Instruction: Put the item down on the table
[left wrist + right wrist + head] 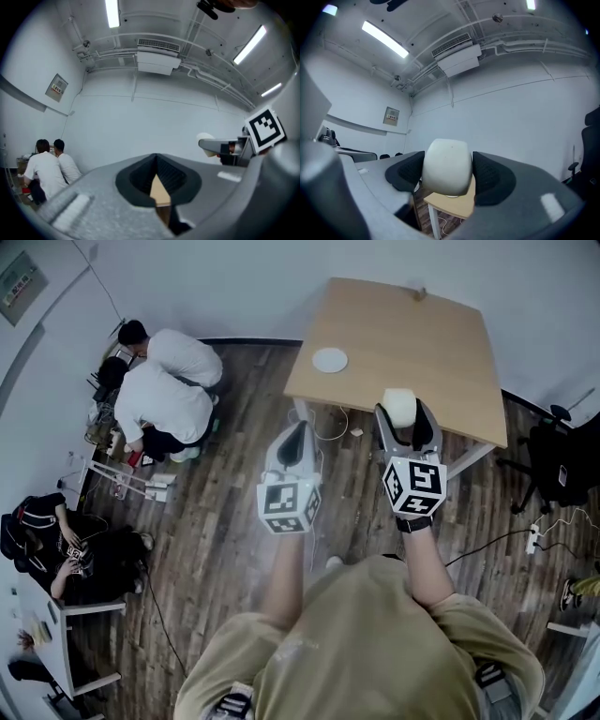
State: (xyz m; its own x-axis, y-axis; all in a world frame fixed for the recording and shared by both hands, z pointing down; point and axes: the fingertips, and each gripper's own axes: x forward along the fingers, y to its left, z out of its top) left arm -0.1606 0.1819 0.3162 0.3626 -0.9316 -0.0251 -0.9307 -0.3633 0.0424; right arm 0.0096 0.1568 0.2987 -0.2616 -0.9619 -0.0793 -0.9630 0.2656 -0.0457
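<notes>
Your right claw (405, 416) is clamping the white item (446, 165); be lowering it gently onto the bare counter (412, 338) ahead before opening.

White walls (154, 122) enclose a dark plank floor (225, 531). Light wooden tabletop (422, 343): upper right. Ceiling: strip lights (112, 13), air-conditioning unit (158, 60). Black office chair (562, 465): right edge.

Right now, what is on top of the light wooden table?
A flat round white plate near its left side and a small brownish object at the far edge. The right gripper and its white rounded item cover part of the near edge.
</notes>
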